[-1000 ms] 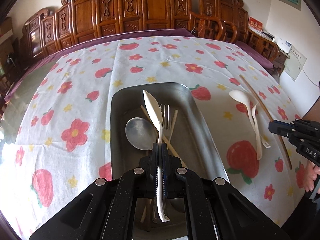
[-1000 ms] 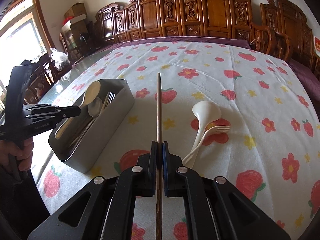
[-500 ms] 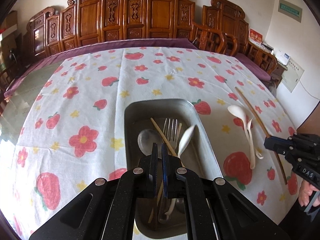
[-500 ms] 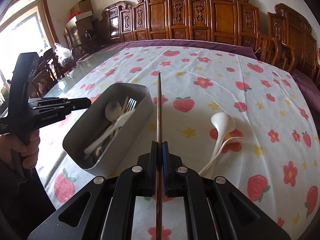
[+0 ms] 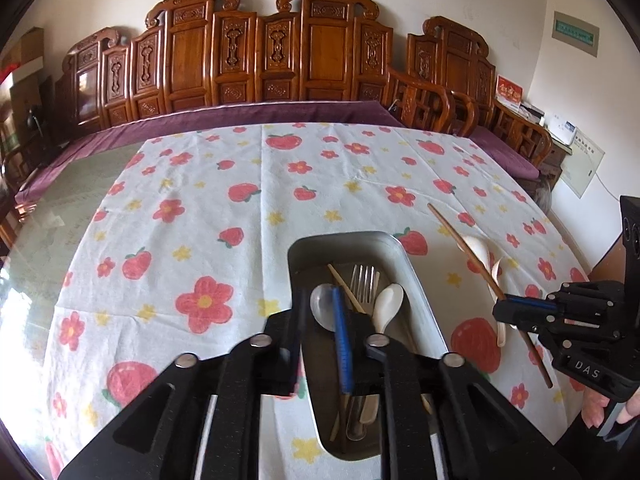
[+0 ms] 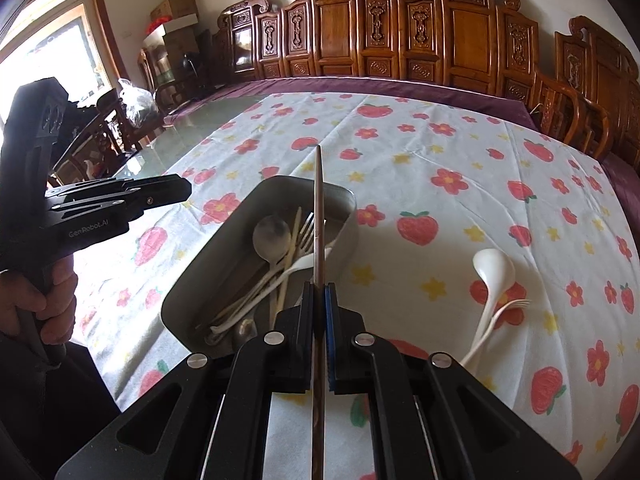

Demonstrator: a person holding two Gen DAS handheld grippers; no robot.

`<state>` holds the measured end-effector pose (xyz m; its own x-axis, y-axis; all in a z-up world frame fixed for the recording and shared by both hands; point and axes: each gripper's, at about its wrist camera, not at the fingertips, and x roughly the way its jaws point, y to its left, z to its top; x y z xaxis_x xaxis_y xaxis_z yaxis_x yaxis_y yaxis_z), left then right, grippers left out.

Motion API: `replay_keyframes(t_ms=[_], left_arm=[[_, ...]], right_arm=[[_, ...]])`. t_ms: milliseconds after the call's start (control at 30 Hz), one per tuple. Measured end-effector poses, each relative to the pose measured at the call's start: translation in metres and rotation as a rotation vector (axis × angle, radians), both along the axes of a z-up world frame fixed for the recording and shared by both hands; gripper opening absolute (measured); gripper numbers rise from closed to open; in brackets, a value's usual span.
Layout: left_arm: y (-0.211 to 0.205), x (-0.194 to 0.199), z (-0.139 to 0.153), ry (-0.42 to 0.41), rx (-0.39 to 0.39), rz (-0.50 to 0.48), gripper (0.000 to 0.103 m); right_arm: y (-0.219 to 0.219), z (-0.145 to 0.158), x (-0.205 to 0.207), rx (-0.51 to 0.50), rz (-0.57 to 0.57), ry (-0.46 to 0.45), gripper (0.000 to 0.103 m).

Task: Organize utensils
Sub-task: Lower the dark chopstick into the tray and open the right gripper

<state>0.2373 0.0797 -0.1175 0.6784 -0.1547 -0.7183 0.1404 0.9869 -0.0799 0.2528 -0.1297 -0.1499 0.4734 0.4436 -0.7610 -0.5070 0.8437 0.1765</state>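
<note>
**Two grippers over a table of utensils**

Two grippers are in view above a table with a white tablecloth (image 6: 460, 140) printed with strawberries and flowers. The right gripper (image 6: 319, 300) has its jaws pressed together on a dark wooden chopstick (image 6: 318, 208). The chopstick points forward, and in the right wrist view its tip lies over the far end of the metal tray (image 6: 192, 280). In the left wrist view the same chopstick (image 5: 464, 248) is seen slanted above the cloth, to the right of the tray (image 5: 424, 288), and the right gripper (image 5: 500, 312) clamps it in its lower half.

The left gripper (image 5: 320, 320) has its jaws spread apart and holds nothing. It hovers over the near part of the tray, with one finger on each side of the metal spoon (image 5: 323, 307).

Inside the tray lie the metal spoon (image 6: 272, 236), a metal fork (image 6: 306, 232), a white plastic spoon (image 5: 387, 304) and pale chopsticks (image 6: 294, 236). They all lie lengthwise and partly cross each other.

On the cloth, to the right of the tray and well apart from it, rest a white ladle spoon (image 6: 492, 272) and a white plastic fork (image 6: 512, 306). Their handles touch near the lower end.

Carved wooden chairs (image 6: 400, 32) stand along the far side of the table.
</note>
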Motion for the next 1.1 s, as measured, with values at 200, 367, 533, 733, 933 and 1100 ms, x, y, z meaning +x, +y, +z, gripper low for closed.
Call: replay_keyframes(t_ms=[200,367,533,733,933,1100], left_arm=[[0.017,0.0,0.008,-0.014,0.009,0.027,0.05],[0.034,0.002,0.01,-0.026,0.042,0.074,0.077],[0.049,0.006,0.006,-0.017,0.077,0.115,0.086],[0.058,0.008,0.001,0.003,0.062,0.134,0.086],[0.06,0.009,-0.003,0.012,0.053,0.14,0.086],[0.059,0.01,-0.002,0.014,0.047,0.139,0.086]], right_arm=[[0.019,0.003,0.005,0.025,0.007,0.013,0.006],[0.032,0.002,0.013,0.066,-0.001,0.034,0.006],[0.047,-0.002,0.024,0.109,-0.017,0.056,0.006],[0.063,-0.015,0.037,0.158,-0.052,0.101,0.006],[0.078,-0.041,0.041,0.172,-0.084,0.157,0.006],[0.088,-0.06,0.039,0.15,-0.082,0.195,0.007]])
